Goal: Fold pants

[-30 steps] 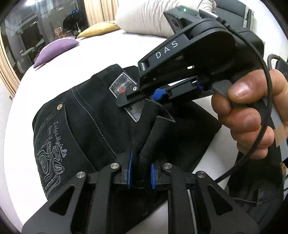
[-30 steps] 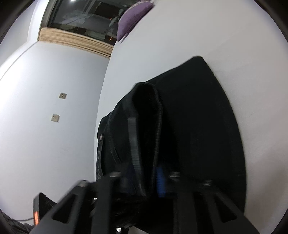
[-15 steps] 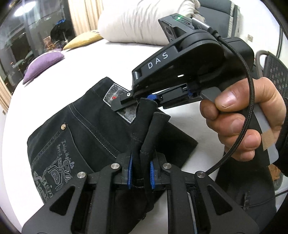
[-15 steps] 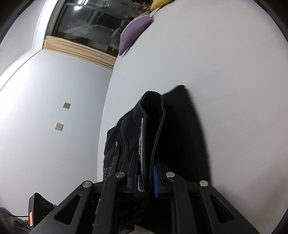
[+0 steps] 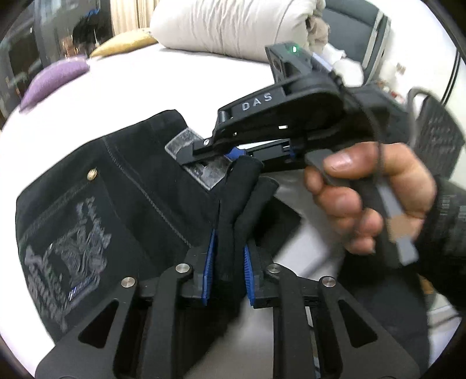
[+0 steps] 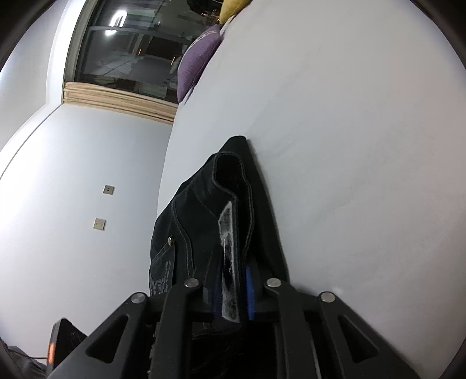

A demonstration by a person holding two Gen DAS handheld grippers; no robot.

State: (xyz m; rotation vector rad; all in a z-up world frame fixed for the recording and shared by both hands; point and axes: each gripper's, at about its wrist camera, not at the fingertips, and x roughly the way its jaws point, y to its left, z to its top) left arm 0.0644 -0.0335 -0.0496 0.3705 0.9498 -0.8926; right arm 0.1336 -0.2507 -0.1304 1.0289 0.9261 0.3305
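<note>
Black pants (image 5: 116, 198) lie on a white bed (image 5: 204, 84), with a back pocket bearing grey print and a silver waist patch. My left gripper (image 5: 227, 271) is shut on a bunched fold of the pants' edge, lifted off the bed. My right gripper (image 5: 233, 151), held in a hand, is shut on the waistband beside the patch, just above and beyond the left one. In the right wrist view the right gripper (image 6: 230, 294) pinches the waistband and patch of the pants (image 6: 204, 210), which hang toward the bed (image 6: 349, 145).
A white rolled duvet (image 5: 233, 23), a yellow cushion (image 5: 122, 43) and a purple cushion (image 5: 52, 78) lie at the bed's far side. A dark chair (image 5: 437, 137) stands at right. A grey wall (image 6: 72, 204) and a window (image 6: 131, 43) lie beyond the bed's edge.
Both grippers have lifted and drawn the held edge of the pants toward me. The right gripper has shifted to the right in the left wrist view. Less fabric lies on the bed beyond it.
</note>
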